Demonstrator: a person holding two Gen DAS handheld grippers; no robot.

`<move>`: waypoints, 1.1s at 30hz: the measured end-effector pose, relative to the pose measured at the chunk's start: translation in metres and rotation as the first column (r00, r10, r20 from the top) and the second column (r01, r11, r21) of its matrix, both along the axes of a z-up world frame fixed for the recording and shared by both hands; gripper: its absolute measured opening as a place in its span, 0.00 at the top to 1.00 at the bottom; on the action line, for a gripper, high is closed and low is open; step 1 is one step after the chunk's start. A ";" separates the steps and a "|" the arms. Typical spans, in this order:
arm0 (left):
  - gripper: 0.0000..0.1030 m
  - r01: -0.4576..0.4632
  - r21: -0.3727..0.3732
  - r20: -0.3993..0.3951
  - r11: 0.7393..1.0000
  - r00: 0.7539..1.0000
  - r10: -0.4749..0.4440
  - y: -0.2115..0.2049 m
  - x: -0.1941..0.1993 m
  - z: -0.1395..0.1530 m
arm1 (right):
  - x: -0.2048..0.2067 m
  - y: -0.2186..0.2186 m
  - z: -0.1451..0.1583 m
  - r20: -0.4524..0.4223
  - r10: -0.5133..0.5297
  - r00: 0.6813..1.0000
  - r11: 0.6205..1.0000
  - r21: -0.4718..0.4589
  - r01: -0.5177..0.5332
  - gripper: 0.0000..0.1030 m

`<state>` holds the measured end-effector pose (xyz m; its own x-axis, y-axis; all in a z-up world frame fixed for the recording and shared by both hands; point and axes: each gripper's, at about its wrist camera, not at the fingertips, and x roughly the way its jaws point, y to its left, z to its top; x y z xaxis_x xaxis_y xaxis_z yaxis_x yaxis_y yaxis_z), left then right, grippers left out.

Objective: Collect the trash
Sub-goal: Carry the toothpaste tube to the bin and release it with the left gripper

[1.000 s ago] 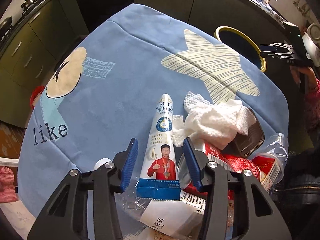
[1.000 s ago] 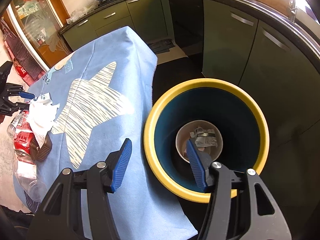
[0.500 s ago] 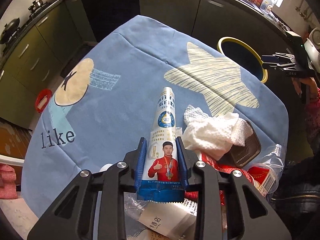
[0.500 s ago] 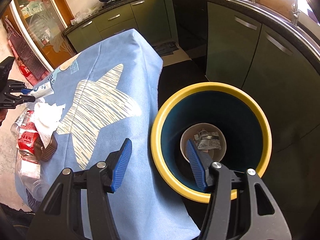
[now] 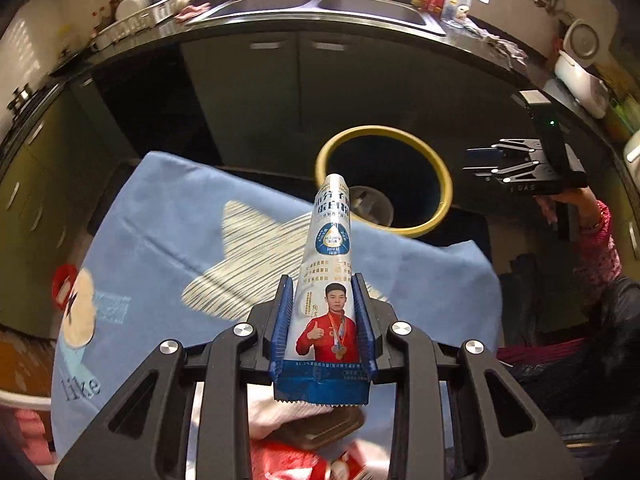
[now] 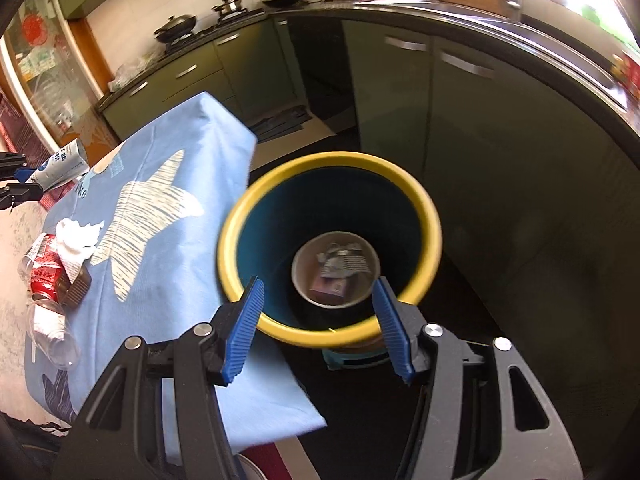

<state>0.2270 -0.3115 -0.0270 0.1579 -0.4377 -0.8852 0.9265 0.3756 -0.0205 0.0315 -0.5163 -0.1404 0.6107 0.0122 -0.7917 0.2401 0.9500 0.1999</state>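
My left gripper (image 5: 323,312) is shut on a white and blue sachet wrapper (image 5: 330,272) with a man in red printed on it. It holds the wrapper in the air above the blue tablecloth (image 5: 168,248), pointing toward the yellow-rimmed bin (image 5: 424,160). The wrapper also shows at the far left of the right wrist view (image 6: 60,166). My right gripper (image 6: 320,320) is open and empty, just above the near rim of the bin (image 6: 332,332). A paper cup with scraps (image 6: 336,272) lies in the bin's bottom.
A white tissue (image 6: 78,236), red can (image 6: 44,280), brown tray (image 6: 78,288) and clear plastic bottle (image 6: 52,336) lie at the table's left edge. Dark green cabinets (image 6: 480,128) stand behind the bin. The right gripper (image 5: 520,168) shows beside the bin in the left wrist view.
My left gripper closed on the wrapper, lifted it off the table and swung toward the bin. My right gripper moved slightly over the bin, staying open.
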 end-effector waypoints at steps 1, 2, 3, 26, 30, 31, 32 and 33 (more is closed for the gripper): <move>0.71 0.028 -0.001 -0.003 1.000 1.000 -0.028 -0.016 -0.005 0.000 | -0.007 -0.007 -0.001 0.002 -0.016 1.000 1.000 0.002 0.016 0.48; 0.71 0.052 0.001 -0.004 0.999 0.999 -0.052 -0.031 -0.009 -0.001 | -0.015 -0.013 -0.002 0.004 -0.032 0.999 0.999 0.004 0.032 0.48; 0.71 0.079 0.007 -0.008 0.997 0.997 -0.079 -0.050 -0.014 -0.004 | -0.021 -0.019 -0.002 0.005 -0.045 0.999 0.999 0.006 0.045 0.48; 0.33 0.040 -0.039 0.063 0.998 0.997 -0.037 -0.151 -0.032 -0.017 | -0.057 -0.054 -0.016 0.012 -0.106 0.994 0.993 0.055 0.106 0.48; 0.26 -0.060 -0.114 0.086 0.992 0.994 0.070 -0.088 -0.048 0.017 | -0.046 -0.042 -0.018 -0.008 -0.068 0.998 0.996 0.048 0.069 0.48; 0.25 -0.091 -0.128 0.091 0.988 0.990 0.104 -0.072 -0.053 0.025 | -0.042 -0.038 -0.018 -0.013 -0.056 0.998 0.997 0.044 0.056 0.48; 0.24 -0.122 -0.143 0.097 0.982 0.986 0.136 -0.055 -0.057 0.031 | -0.039 -0.033 -0.017 -0.017 -0.041 0.999 0.998 0.038 0.042 0.48; 0.21 -0.148 -0.156 0.097 0.977 0.982 0.164 -0.039 -0.060 0.036 | -0.034 -0.027 -0.016 -0.021 -0.023 1.000 0.999 0.031 0.024 0.48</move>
